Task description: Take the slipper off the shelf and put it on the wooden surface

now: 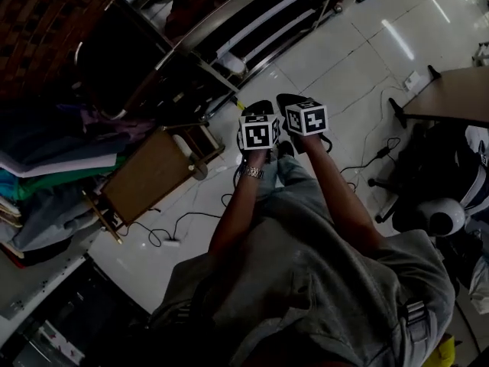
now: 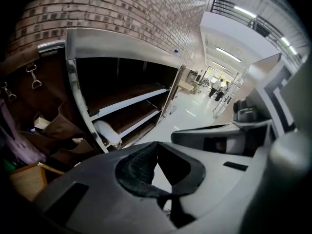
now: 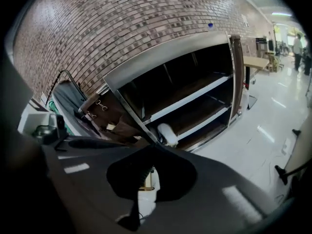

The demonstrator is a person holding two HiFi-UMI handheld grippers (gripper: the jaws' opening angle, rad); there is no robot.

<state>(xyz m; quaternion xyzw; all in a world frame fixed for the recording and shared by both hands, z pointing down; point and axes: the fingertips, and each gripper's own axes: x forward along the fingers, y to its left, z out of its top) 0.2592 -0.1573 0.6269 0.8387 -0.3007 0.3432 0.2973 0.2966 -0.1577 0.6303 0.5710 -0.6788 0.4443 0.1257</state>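
Note:
A white slipper (image 1: 233, 63) (image 2: 108, 132) (image 3: 167, 133) lies at the left end of a lower board of the metal-framed shelf (image 1: 252, 14) (image 2: 124, 101) (image 3: 190, 99). A wooden surface (image 1: 149, 176), a small low stand, sits on the floor to the left of the person. Both grippers are held out side by side over the white floor, short of the shelf. The left gripper (image 1: 257, 112) (image 2: 156, 144) has its jaws together with nothing in them. The right gripper (image 1: 290, 102) (image 3: 151, 149) is also shut and empty.
Folded clothes (image 1: 46, 174) are stacked at the left, and brown bags (image 2: 48, 106) hang beside the shelf. Cables (image 1: 183, 220) trail over the floor. A desk (image 1: 458, 90) and an office chair (image 1: 435, 182) stand at the right. People (image 2: 217, 87) stand far down the hall.

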